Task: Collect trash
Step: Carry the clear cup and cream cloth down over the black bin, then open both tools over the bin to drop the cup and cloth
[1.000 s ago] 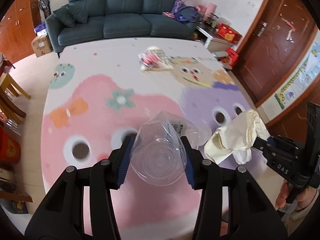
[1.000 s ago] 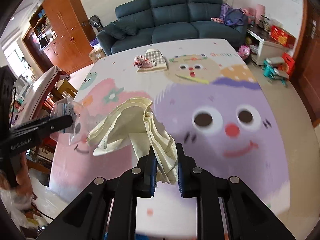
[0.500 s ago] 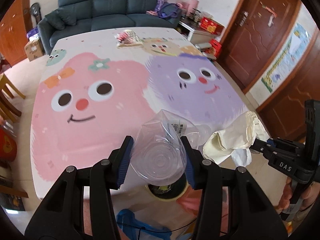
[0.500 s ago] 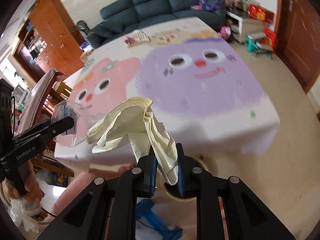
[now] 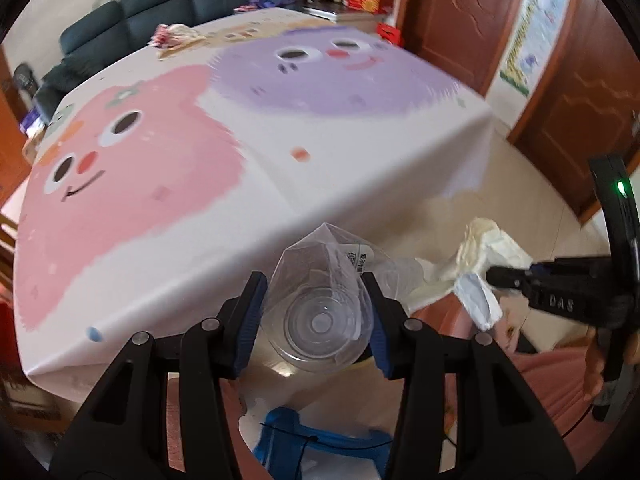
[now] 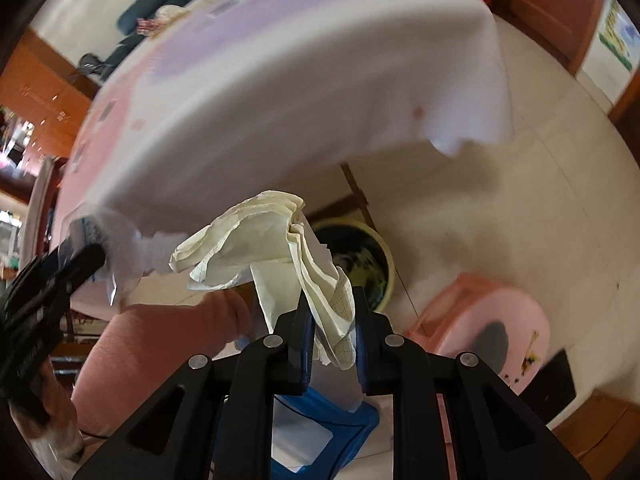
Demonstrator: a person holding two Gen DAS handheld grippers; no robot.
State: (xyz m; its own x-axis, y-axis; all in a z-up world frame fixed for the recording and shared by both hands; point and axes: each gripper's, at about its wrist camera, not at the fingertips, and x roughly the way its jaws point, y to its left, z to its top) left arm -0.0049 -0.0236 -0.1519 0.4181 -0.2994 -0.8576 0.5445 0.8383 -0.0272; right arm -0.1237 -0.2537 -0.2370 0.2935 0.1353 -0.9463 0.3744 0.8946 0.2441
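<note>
Left gripper (image 5: pixel 316 316) squeezes crushed plastic cup (image 5: pixel 320 308); right gripper (image 6: pixel 330 332) pinches crumpled paper (image 6: pixel 260 252) — light paper may drift past bin (image 6: pixel 380 256) — early release.

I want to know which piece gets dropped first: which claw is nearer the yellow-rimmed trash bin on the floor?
Hard to call; perhaps right. The right claw holds crumpled paper just before the bin; the left claw holds a plastic cup hiding most of it.
</note>
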